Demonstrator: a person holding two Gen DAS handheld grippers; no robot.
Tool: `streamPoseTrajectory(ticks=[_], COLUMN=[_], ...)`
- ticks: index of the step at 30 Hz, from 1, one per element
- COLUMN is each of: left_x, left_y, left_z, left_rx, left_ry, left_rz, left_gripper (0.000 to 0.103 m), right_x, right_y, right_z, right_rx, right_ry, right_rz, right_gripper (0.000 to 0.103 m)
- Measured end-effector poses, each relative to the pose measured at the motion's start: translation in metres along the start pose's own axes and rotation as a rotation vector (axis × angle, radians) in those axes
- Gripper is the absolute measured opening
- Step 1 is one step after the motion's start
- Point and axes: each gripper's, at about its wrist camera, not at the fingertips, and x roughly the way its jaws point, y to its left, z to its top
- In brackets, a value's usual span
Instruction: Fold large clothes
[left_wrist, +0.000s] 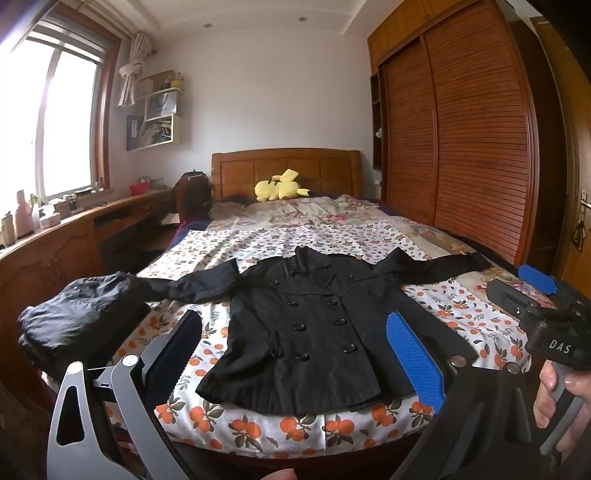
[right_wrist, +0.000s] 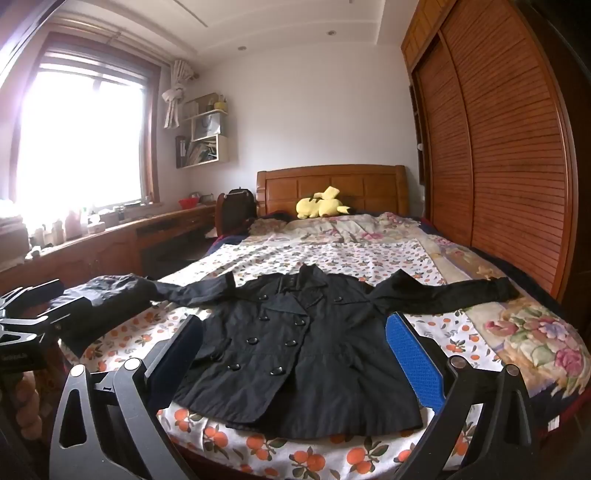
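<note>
A black double-breasted coat (left_wrist: 310, 325) lies flat, front up, on the foot of the bed, both sleeves spread sideways; it shows in the right wrist view too (right_wrist: 306, 354). My left gripper (left_wrist: 295, 354) hovers open over the coat's hem, nothing between its fingers. My right gripper (right_wrist: 295, 358) is open too, above the near edge of the coat. In the left wrist view the right gripper's body (left_wrist: 546, 317) sits at the right, held by a hand (left_wrist: 565, 391). The left gripper's body (right_wrist: 33, 317) shows at the left in the right wrist view.
A folded dark garment (left_wrist: 77, 317) lies on the bed's left corner, against the coat's left sleeve. The bedspread (left_wrist: 280, 236) has an orange-fruit print. A yellow plush toy (left_wrist: 280, 186) rests at the headboard. A wooden desk (left_wrist: 70, 225) runs along the left; a slatted wardrobe (left_wrist: 461, 140) stands right.
</note>
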Motion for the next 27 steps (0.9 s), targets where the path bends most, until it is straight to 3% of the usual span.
streamPoseTrajectory(ticks=[27], left_x=[-0.0035], left_y=[0.0044], left_z=[0.0025], left_rx=[-0.002], left_ry=[0.008], left_rz=[-0.004], left_gripper=[0.101], right_x=[0.0001], right_y=[0.0007], right_z=[-0.0012], right_rx=[-0.001], right_ry=[0.0], right_rz=[0.0], right_gripper=[0.096])
